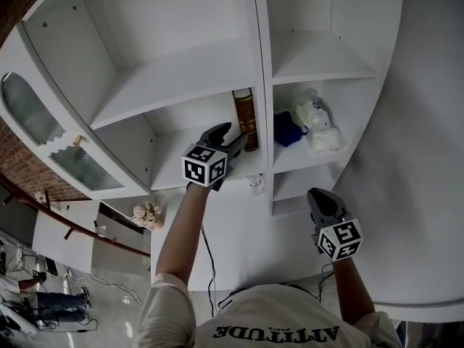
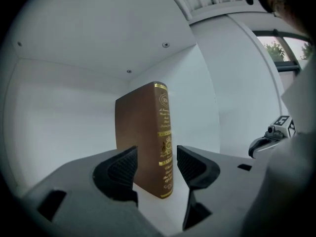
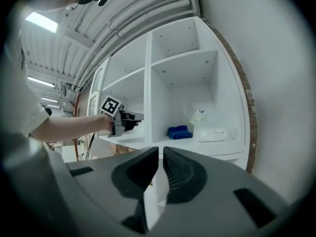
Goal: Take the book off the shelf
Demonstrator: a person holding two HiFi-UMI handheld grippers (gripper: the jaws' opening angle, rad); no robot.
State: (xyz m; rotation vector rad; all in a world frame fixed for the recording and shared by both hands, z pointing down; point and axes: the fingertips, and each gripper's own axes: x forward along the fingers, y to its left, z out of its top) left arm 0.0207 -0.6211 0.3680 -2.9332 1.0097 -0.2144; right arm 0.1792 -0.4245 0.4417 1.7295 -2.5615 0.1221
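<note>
A brown book point(image 1: 245, 118) with gold print on its spine stands upright on the white shelf point(image 1: 174, 169), against the vertical divider point(image 1: 262, 64). My left gripper point(image 1: 230, 140) reaches into that compartment and is open. In the left gripper view the book point(image 2: 147, 132) stands just beyond the left gripper point(image 2: 157, 171), its lower spine showing in the gap, and neither pad touches it. My right gripper point(image 1: 320, 200) hangs lower, in front of the cabinet to the right, shut and empty; the right gripper point(image 3: 161, 164) faces the shelves.
In the compartment to the right lie a blue cloth point(image 1: 287, 129) and a white plastic bag point(image 1: 313, 122). A cabinet door with glass panes point(image 1: 45, 122) stands open at the left. The shelves above hold nothing.
</note>
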